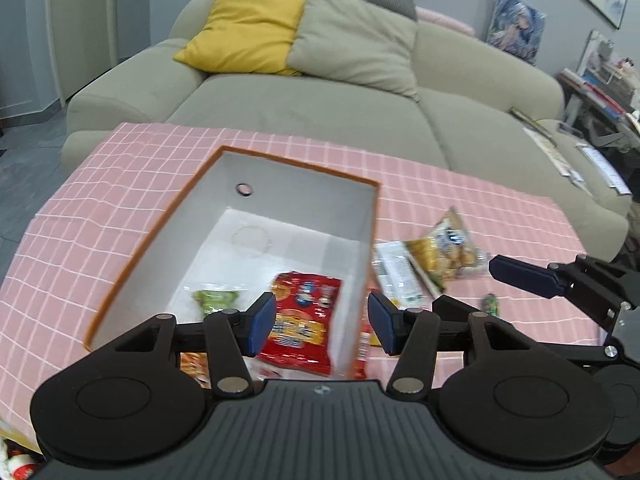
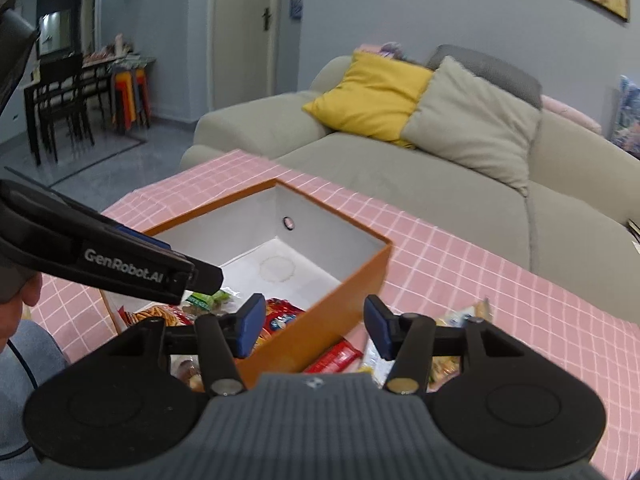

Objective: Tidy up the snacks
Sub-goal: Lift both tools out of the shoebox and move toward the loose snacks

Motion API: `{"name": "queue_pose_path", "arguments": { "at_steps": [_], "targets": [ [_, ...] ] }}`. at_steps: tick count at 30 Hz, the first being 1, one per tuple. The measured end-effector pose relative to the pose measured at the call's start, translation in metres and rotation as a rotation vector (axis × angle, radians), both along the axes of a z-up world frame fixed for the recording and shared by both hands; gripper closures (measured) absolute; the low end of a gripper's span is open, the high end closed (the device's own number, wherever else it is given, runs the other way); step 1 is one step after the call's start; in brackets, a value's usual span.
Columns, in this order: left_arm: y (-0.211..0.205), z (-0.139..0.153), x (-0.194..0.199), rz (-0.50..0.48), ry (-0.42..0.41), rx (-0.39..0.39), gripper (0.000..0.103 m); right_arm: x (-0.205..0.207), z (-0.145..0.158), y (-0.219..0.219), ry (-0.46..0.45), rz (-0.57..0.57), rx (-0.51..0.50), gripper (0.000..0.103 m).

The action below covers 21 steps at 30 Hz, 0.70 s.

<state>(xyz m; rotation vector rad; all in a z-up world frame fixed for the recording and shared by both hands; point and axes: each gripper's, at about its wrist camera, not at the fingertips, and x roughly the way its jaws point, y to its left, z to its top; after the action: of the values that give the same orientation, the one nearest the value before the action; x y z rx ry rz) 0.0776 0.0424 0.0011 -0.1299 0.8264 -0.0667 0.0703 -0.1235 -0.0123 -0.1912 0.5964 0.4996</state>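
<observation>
An orange box [image 1: 296,159] with a white inside stands open on the pink checked cloth. In it lie a red snack bag [image 1: 304,320], a green packet [image 1: 214,298] and an orange-printed bag [image 1: 192,364]. My left gripper [image 1: 322,322] hangs open over the box's near right wall, holding nothing. To the right of the box lie a yellow snack bag [image 1: 448,248], a white and green packet [image 1: 396,272] and a red packet [image 2: 334,356]. My right gripper [image 2: 315,326] is open and empty above the box's near corner [image 2: 320,320].
The pink checked cloth [image 1: 120,208] covers the table, with a small green item [image 1: 491,303] near its right side. A beige sofa [image 1: 320,112] with a yellow cushion [image 1: 244,32] stands behind. A dark dining table and chairs [image 2: 60,92] stand far left. A person's sleeve [image 2: 24,360] is at lower left.
</observation>
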Motion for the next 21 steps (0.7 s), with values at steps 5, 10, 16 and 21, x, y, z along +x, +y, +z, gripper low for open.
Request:
{"name": "queue_pose_path", "arguments": {
  "at_steps": [5,10,16,21],
  "targets": [
    [-0.019,-0.004,-0.015,-0.024,-0.033,-0.033,0.041,-0.019,-0.01,-0.03,-0.017,-0.087,0.028,0.049],
    [-0.037,-0.014,-0.026,-0.053,-0.038,-0.054,0.041,-0.034,-0.027,-0.055,0.0,-0.175,0.042,0.049],
    [-0.059,-0.032,-0.038,-0.091,-0.021,-0.057,0.041,-0.048,-0.054,-0.077,0.048,-0.223,0.037,0.049],
    [-0.075,-0.048,-0.043,-0.136,0.012,-0.051,0.041,-0.055,-0.073,-0.087,0.074,-0.262,0.016,0.045]
  ]
}}
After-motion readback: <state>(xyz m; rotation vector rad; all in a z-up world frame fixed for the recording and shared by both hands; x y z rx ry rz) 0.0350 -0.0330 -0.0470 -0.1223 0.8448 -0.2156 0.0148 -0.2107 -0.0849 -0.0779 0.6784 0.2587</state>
